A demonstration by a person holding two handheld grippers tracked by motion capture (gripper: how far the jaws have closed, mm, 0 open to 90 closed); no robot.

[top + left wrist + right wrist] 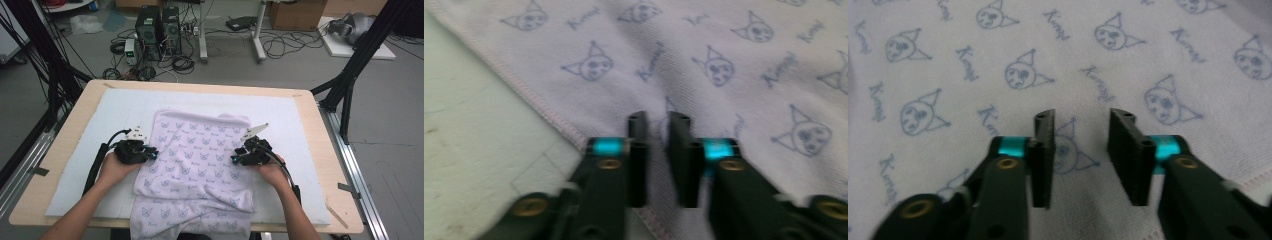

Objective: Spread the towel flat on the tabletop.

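The cloth [195,160] lies half folded, low in the frame. Left gripper [151,152] jaws stand narrow, right gripper [235,159] jaws wider, both holding nothing; folding remains.

Wooden table [65,150], white pad [115,110], printed cloth [195,160].

High view looks down on the table [60,150]; both gripper views close over the printed cloth [200,145].
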